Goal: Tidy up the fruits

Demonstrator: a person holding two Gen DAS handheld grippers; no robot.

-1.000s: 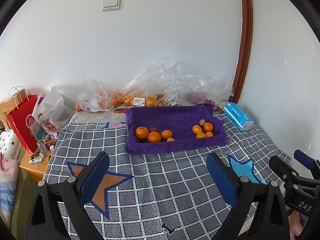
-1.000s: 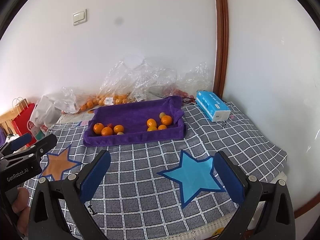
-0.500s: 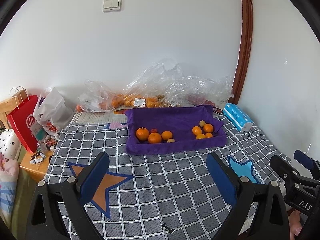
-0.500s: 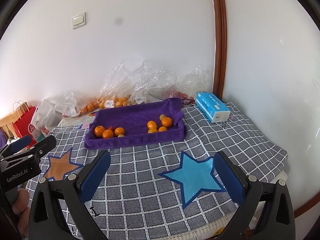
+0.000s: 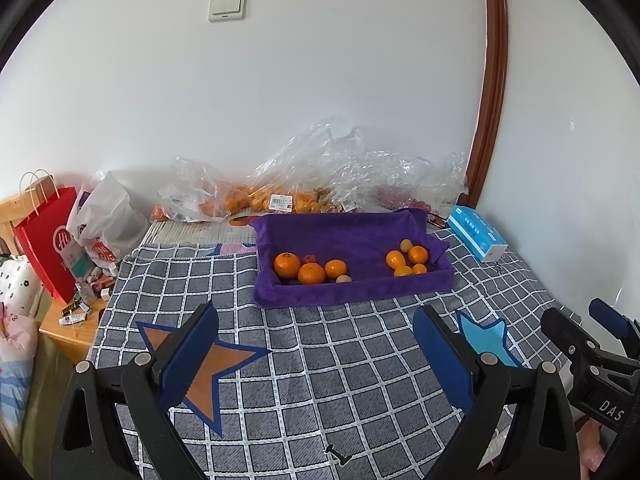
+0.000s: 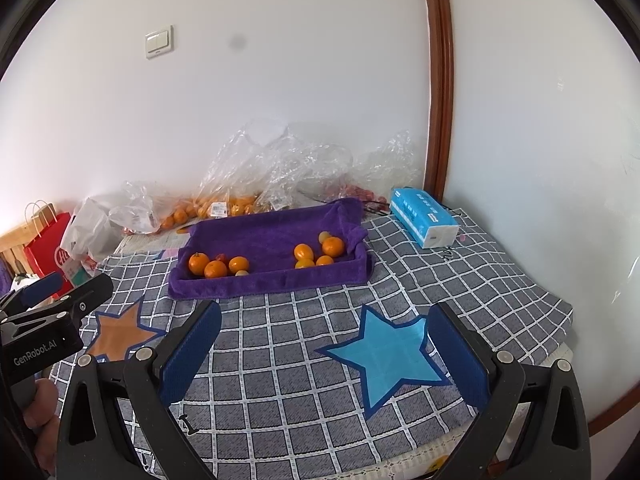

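Nothing much has moved since a second ago: my fruits sit in two clusters, left [image 5: 310, 270] and right [image 5: 406, 260], inside the purple tray [image 5: 352, 292] on the checked cloth [image 5: 320, 360], apparently sorted, while left gripper [image 5: 316, 356] and right gripper [image 6: 326, 356] hover near, agape and empty.

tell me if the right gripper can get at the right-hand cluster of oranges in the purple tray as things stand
Probably yes. The right gripper is open and empty, only bare checked cloth lies before the purple tray, and the oranges sit uncovered behind its low wall.

Fuzzy purple cloth tray [image 5: 352, 292], crinkled glossy plastic bags [image 5: 340, 168], woven checked bedcover [image 5: 320, 360]
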